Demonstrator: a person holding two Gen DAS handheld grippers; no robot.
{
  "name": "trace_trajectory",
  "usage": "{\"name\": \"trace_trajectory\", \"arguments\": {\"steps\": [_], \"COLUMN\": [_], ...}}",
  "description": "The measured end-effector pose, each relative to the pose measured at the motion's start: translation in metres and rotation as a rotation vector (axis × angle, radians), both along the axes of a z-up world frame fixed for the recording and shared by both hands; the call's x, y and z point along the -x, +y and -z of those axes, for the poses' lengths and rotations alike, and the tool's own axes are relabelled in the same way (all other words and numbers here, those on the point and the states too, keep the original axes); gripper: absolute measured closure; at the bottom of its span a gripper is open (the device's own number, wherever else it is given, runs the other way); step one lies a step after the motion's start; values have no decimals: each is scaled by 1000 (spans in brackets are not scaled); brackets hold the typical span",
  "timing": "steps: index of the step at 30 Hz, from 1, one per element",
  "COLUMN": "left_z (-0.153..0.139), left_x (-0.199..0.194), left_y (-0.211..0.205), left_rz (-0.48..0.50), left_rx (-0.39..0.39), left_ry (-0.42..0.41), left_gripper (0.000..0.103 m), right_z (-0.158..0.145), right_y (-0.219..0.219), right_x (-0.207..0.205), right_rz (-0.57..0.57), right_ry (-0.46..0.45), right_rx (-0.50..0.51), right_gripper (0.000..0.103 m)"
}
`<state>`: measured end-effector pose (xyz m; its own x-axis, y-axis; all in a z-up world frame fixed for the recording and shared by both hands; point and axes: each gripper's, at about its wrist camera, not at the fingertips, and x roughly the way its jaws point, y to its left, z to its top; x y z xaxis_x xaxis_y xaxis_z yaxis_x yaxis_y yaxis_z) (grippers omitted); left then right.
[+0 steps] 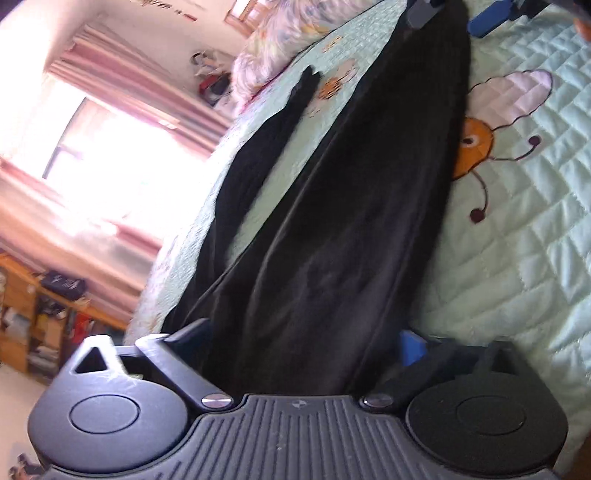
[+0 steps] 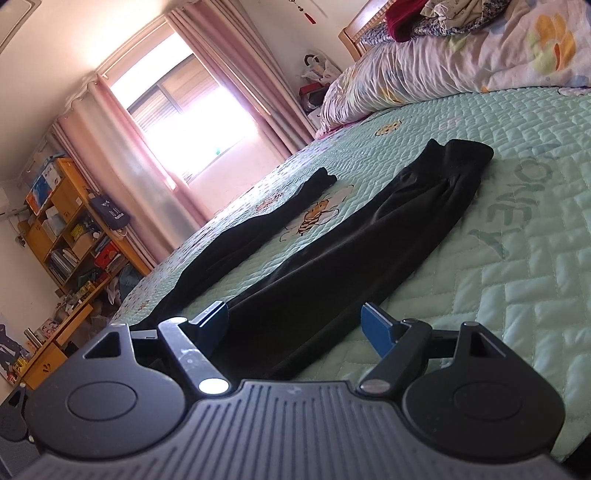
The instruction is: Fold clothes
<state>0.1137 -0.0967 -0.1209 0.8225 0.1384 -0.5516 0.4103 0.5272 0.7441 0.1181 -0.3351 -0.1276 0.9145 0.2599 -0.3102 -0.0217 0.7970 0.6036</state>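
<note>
A pair of black trousers [image 1: 332, 221] lies stretched out on the mint-green quilted bedspread [image 1: 517, 258]. One narrow leg [image 2: 258, 229] splays off to the left, and the wider part [image 2: 369, 240] runs away toward a gathered end [image 2: 461, 158]. My left gripper [image 1: 301, 338] sits at the near end with its jaws apart and the dark cloth lying between them. The pads do not pinch it. Farther along, my right gripper [image 2: 295, 325] is open and straddles the wide part. One of its blue pads [image 1: 487, 16] shows at the top of the left wrist view.
A floral duvet and pillows [image 2: 443, 74] are piled at the head of the bed. The bed's left edge drops toward a wooden shelf unit [image 2: 74, 229] and desk under a bright window with pink curtains [image 2: 177, 122]. Open quilt [image 2: 517, 240] lies right of the trousers.
</note>
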Motion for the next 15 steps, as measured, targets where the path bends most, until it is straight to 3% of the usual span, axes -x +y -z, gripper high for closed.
{"name": "trace_trajectory", "arguments": {"steps": [2,5,10,13,15], "left_z": [8,7,-38,-28,-11], "left_x": [-1,5,35,45,39], "left_y": [-6,-10,-4,0,-6], "left_rz": [13,26,74,90,73], "left_rx": [-13,-18,174,123,54], "left_ry": [75,76,132,135,122], "left_gripper": [99,100,100,96,85], "right_z": [0,1,2,2,2], "right_y": [1,3,4,4,6], "right_x": [-1,-2,-3,-3,-4], "right_rz": [-7,-16,-22,-23,-28], "right_ry": [1,1,4,6,9], "right_rx": [19,37,48,53,63], "right_gripper": [23,23,23,22,21]}}
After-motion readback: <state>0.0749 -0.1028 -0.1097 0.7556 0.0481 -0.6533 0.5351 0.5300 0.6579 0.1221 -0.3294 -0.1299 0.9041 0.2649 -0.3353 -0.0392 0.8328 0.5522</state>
